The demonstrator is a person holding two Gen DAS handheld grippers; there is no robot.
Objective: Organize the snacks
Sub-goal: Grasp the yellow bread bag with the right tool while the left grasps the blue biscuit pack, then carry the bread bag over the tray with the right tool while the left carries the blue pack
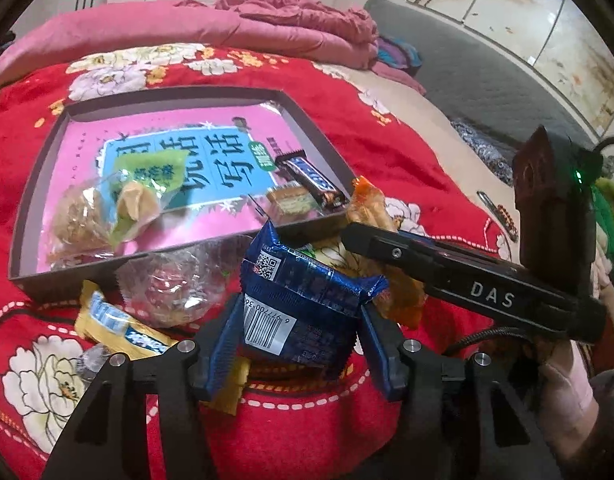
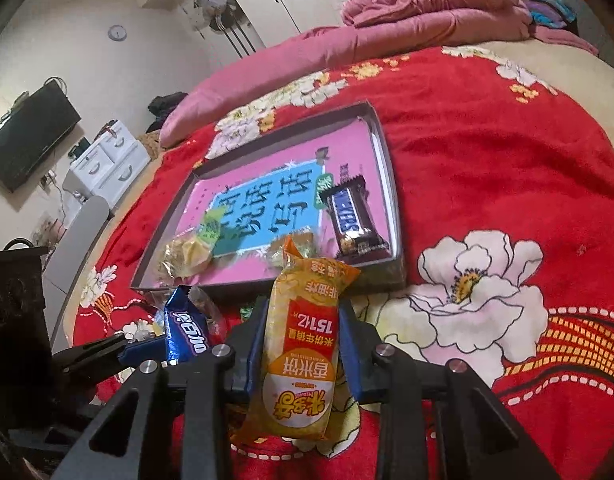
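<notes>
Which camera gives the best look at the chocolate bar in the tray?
The right wrist view: the chocolate bar lies face up by the tray's right wall, its label readable. In the left wrist view it is smaller, seen slantwise, with blurred lettering.

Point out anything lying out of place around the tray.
Several snacks lie outside the tray on the red blanket: a yellow packet and a clear-wrapped snack heaped against its near wall. The blue packet in the left gripper looks crumpled. Nothing is spilled.
</notes>
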